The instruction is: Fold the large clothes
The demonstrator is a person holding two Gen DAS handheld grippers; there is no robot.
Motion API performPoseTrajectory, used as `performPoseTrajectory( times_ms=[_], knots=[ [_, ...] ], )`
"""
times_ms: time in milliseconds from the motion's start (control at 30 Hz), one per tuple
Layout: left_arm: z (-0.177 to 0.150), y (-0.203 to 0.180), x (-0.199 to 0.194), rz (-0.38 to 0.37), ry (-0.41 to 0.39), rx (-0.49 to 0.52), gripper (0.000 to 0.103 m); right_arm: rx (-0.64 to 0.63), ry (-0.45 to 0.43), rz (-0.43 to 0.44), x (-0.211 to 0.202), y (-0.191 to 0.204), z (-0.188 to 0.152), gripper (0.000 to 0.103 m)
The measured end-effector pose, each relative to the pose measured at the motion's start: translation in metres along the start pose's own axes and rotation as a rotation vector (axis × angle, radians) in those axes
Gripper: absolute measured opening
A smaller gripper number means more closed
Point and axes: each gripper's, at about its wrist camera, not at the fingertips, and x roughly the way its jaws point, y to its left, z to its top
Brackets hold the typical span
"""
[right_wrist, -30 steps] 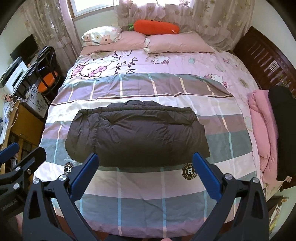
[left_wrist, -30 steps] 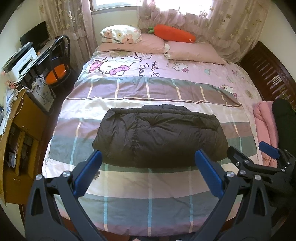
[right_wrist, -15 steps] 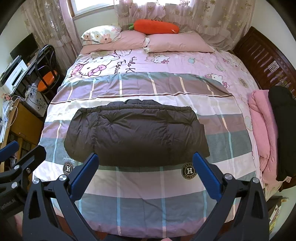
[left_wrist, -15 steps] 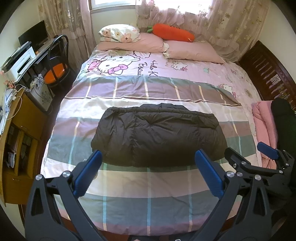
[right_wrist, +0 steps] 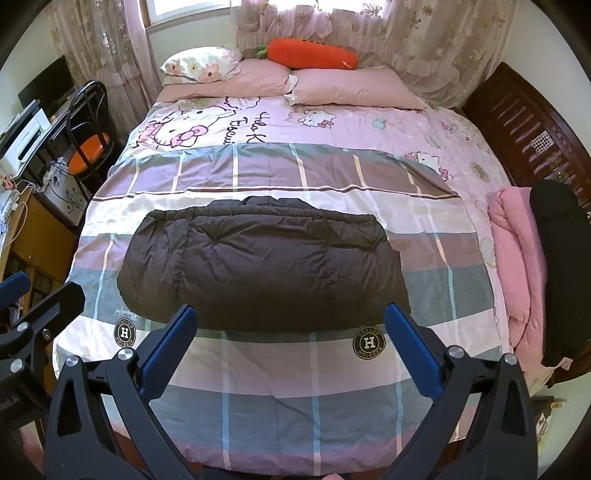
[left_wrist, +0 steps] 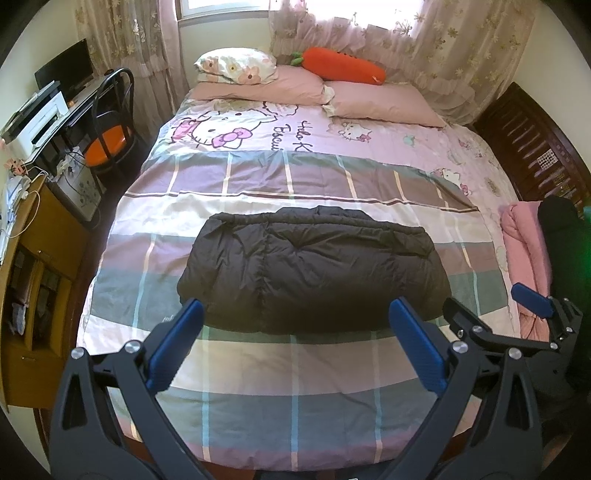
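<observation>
Pink sheet (right_wrist: 369, 122), beyond your right claw (right_wrist: 291, 321): "Hello K…" (rest covered).
Plaid quilt (right_wrist: 258, 369), round badges (right_wrist: 369, 343) just beyond your fingertips: you'll read "H".

A black puffer jacket (left_wrist: 314, 273) (right_wrist: 262, 266) lies folded into a flat, wide bundle, ahead of both grippers, touching neither.

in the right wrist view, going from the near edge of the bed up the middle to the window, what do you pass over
right gripper, open and empty → checked quilt → folded dark puffer jacket → pink Hello Kitty sheet → pink pillows → plush carrot → floral curtains.
</observation>
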Motion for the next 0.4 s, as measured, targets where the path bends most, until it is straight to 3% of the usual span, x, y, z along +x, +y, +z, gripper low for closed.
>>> performPoseTrajectory(
  times_ms=[300, 400],
  knots=[
    [-0.0003, -0.0075, 0.0051, 0.056, -0.02, 0.051, 0.101, 0.004, 0.013, -0.001, 0.0077, -0.0036, 0.0035, 0.102],
    [0.0003, -0.0074, 0.0077, 0.04, -0.011, 0.05, 0.101, 0.005, 0.015, 0.002, 0.0086, -0.0041, 0.0044, 0.102]
  ],
)
